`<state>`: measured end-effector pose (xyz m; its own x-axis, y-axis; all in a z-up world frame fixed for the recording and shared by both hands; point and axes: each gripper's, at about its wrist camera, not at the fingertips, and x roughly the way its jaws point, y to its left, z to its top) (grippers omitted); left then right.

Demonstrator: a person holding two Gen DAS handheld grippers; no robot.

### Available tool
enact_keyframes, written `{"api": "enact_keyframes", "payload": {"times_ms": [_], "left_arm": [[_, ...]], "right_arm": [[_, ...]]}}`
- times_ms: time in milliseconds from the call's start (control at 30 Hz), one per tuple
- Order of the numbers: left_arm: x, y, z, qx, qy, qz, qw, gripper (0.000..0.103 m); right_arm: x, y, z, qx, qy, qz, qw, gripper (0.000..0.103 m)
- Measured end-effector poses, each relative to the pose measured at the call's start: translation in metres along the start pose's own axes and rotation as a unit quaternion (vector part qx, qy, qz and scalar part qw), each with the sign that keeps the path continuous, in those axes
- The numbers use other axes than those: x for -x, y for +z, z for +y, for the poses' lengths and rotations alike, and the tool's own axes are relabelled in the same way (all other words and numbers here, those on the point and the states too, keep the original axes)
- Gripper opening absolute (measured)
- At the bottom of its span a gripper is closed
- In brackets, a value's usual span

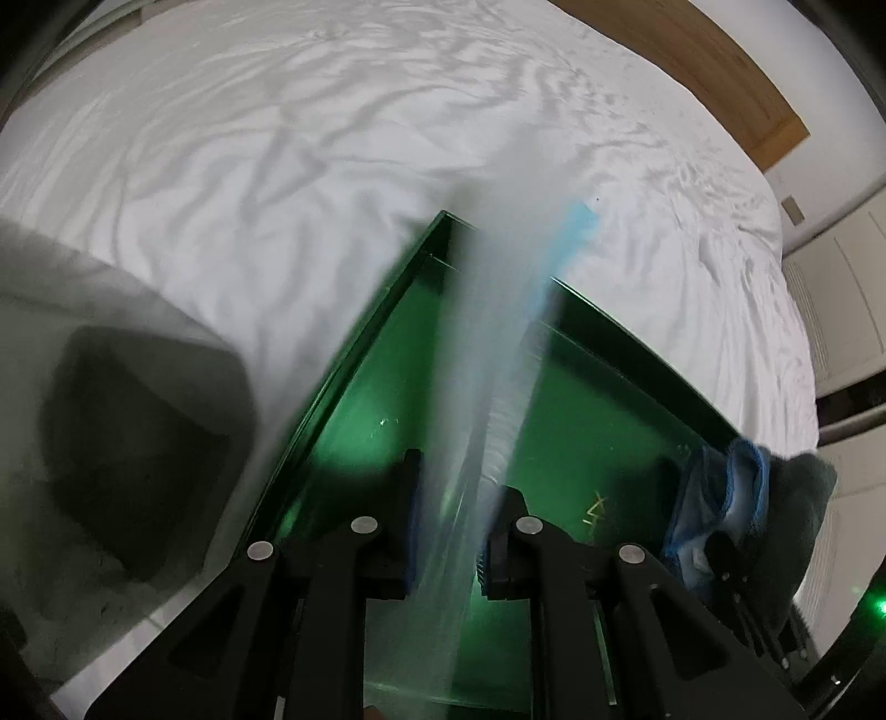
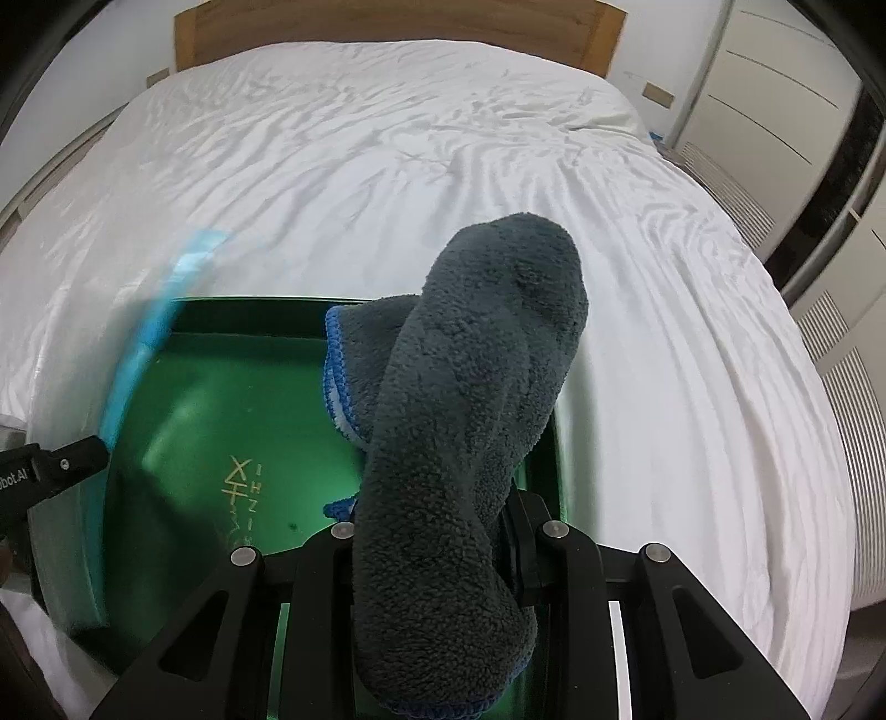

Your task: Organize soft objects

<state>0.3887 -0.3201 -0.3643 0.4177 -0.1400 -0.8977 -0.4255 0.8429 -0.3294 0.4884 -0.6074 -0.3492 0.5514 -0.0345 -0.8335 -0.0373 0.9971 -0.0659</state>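
Fingers of the right gripper (image 2: 437, 531) are clamped on a thick grey fleece cloth with blue edging (image 2: 476, 399), pinched near its lower end so that the rest stands up and flops forward over the far right part of the green tray (image 2: 221, 399). Held this way, the cloth seems poised to be lowered into the tray rather than simply carried.

Fingers of the left gripper (image 1: 448, 531) stand only slightly apart, with a pale, blurred cloth with a light blue edge (image 1: 498, 354) running up between them; the blur leaves it unclear whether the pads press on it, so I cannot tell if it is gripped or slipping free. In the right wrist view this cloth streaks up above the tray's left rim.

Inside, the tray shows mostly bare green floor with gold lettering (image 2: 243, 482); whether the grey cloth's folded part already rests on that floor I cannot tell.

Under the tray lies the white, wrinkled bed sheet (image 2: 387, 166), with a wooden headboard (image 2: 387, 27) at the far end. A grey, dark-shadowed shape (image 1: 127, 443) at the left of the left wrist view is too blurred to name.
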Motion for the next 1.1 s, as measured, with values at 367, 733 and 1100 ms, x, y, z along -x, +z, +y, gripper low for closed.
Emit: {"api": "enact_keyframes", "payload": {"times_ms": [367,733,1100], "left_arm": [[-0.013,-0.012,-0.038,-0.141,0.046,0.001,0.9889,0.012],[-0.017,-0.029,-0.049,-0.28,0.112,0.016,0.9532,0.015],[-0.024,-0.031,-0.064,-0.352,0.172,0.003,0.9198,0.027]], "right_arm": [[0.005,-0.004,0.005,-0.003,0.0,-0.002,1.0,0.027],[-0.009,-0.001,0.019,0.007,-0.004,0.014,1.0,0.028],[-0.017,0.004,0.02,0.006,-0.004,0.021,1.0,0.032]]}}
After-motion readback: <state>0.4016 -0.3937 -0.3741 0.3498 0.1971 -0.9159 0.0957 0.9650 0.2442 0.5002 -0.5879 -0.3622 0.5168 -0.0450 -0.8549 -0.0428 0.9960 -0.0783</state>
